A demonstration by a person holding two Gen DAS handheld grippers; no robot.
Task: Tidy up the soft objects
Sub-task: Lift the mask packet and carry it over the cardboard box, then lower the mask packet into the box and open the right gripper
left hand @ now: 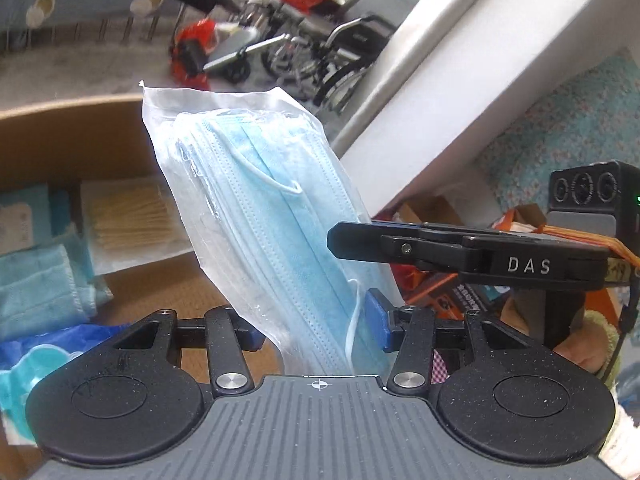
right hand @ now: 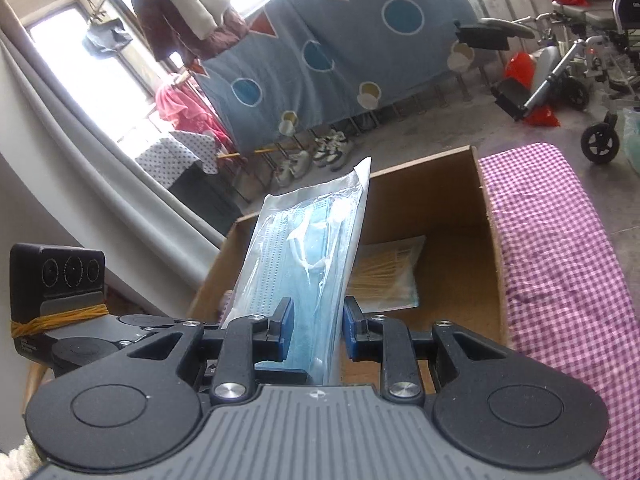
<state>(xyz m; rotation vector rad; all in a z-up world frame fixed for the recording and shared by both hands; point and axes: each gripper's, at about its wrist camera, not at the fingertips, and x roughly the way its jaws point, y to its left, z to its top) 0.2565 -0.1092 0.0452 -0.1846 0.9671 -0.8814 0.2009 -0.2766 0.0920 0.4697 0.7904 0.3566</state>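
Observation:
A clear plastic pack of light blue face masks (left hand: 264, 200) stands up between the blue pads of my left gripper (left hand: 314, 328), which is shut on its lower end. My right gripper (left hand: 336, 240) comes in side-on from the right, its tip against the pack's right edge. In the right wrist view a mask pack (right hand: 308, 248) rises from my right gripper (right hand: 318, 328), with both pads pressed on it. I cannot tell whether both views show one pack. Behind it is an open cardboard box (right hand: 440, 200).
The box (left hand: 60, 132) holds a bag of cotton swabs (right hand: 384, 276) and teal folded cloths (left hand: 36, 288). A purple checked cloth (right hand: 560, 264) lies to its right. Wheelchairs (left hand: 320, 56) and a red bag stand on the floor beyond. A white ledge (left hand: 460, 64) runs diagonally.

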